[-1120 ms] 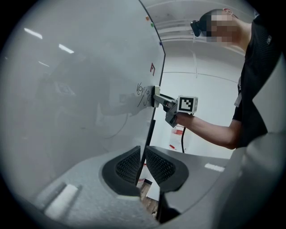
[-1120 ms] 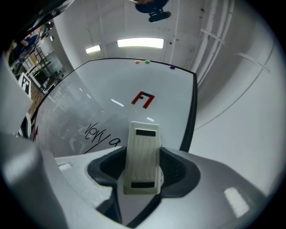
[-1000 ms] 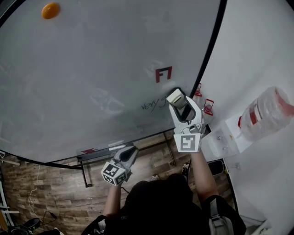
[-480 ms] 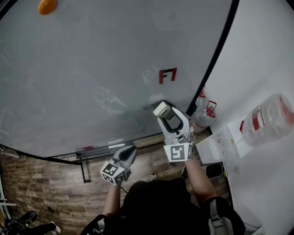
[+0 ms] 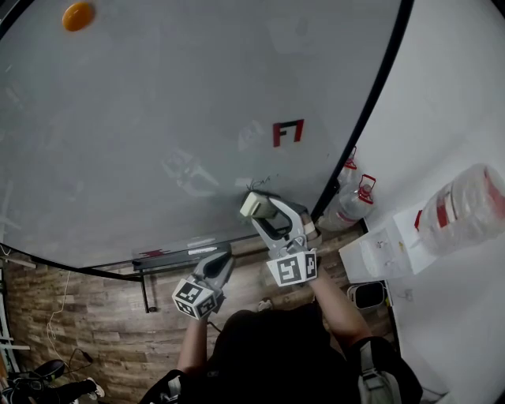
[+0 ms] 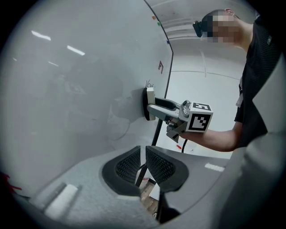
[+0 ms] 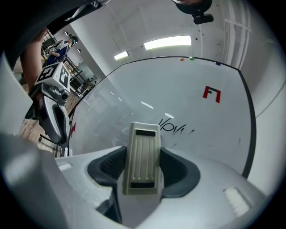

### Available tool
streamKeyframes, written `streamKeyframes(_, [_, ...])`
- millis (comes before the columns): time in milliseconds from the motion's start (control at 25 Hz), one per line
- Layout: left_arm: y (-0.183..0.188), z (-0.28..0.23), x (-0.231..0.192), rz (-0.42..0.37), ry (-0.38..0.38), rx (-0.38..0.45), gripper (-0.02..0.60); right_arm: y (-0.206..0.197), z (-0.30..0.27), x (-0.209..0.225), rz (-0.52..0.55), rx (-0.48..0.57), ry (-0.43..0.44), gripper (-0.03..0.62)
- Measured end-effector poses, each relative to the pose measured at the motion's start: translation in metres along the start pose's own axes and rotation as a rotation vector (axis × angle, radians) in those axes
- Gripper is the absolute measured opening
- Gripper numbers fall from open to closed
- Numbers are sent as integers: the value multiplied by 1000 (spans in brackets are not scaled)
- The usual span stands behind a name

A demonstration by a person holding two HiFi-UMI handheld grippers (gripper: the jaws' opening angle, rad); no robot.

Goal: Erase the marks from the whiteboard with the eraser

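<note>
Eraser (image 7: 143, 161) against the whiteboard (image 5: 158, 118)
The right gripper (image 7: 143, 169) pinches the eraser, pressed to the board near its lower right corner, just beside black scribbles (image 7: 172, 127). The left gripper (image 6: 144, 164) hangs empty, jaws nearly together.

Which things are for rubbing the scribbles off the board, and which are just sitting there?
For the job:
- eraser, gripped in the right tool
- black marks
- whiteboard

Just sitting there:
- orange magnet
- water bottle
- left tool, closed and holding nothing
</note>
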State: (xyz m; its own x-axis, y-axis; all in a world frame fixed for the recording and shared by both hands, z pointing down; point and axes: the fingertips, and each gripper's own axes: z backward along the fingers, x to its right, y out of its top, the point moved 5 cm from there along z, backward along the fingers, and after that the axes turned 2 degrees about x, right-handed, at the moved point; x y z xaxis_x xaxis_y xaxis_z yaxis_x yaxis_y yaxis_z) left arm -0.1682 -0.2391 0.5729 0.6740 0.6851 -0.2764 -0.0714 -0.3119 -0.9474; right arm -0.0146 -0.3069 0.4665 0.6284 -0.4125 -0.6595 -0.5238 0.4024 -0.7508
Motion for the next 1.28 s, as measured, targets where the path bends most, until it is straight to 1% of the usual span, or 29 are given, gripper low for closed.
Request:
streamKeyframes(80, [3, -2, 1, -5, 0, 9, 46, 0, 3, 7, 2, 1, 7, 241])
streamKeyframes(160, [7, -6, 4, -13, -9, 23, 46, -2, 8, 19, -14, 0, -6, 241])
streamKeyframes(280, [10, -16, 12, -14, -35, 32, 46, -4, 18, 43, -19, -9, -51, 241])
streamKeyframes(600, [8, -41, 32, -35, -85, 6, 46, -15, 46, 112, -1, -27, -179, 241])
streamKeyframes(720, [10, -45, 36, -37, -91, 10, 46, -13, 54, 136, -9, 0, -227, 241])
streamKeyframes(840, [9, -45, 36, -35, -90, 12, 46, -9, 60, 154, -47, 19, -267, 241])
streamKeyframes(1000, [7, -42, 36, -32, -79, 12, 46, -7, 61, 159, -58, 9, -284, 241])
streamKeyframes(1200, [5, -37, 34, -33, -74, 11, 46, -5, 56, 154, -49, 1, -321, 241])
streamKeyframes(1280, [3, -34, 33, -34, -71, 6, 46, -1, 52, 145, -44, -1, -315, 241])
